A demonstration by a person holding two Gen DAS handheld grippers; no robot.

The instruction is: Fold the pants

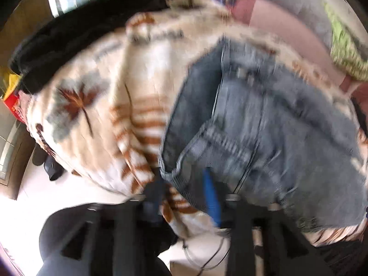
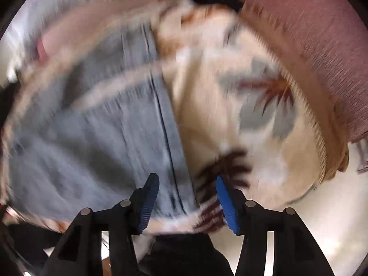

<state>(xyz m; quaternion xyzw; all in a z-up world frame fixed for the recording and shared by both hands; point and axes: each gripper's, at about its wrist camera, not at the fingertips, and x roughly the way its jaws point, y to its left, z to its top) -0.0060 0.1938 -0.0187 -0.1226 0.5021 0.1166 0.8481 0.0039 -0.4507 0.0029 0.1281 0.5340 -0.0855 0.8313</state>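
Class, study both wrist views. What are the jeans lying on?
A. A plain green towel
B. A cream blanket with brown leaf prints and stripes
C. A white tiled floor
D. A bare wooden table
B: the jeans rest on a cream blanket with brown leaf prints and stripes, which shows beside them in both views.

Matt denim pants, fuzzy blanket
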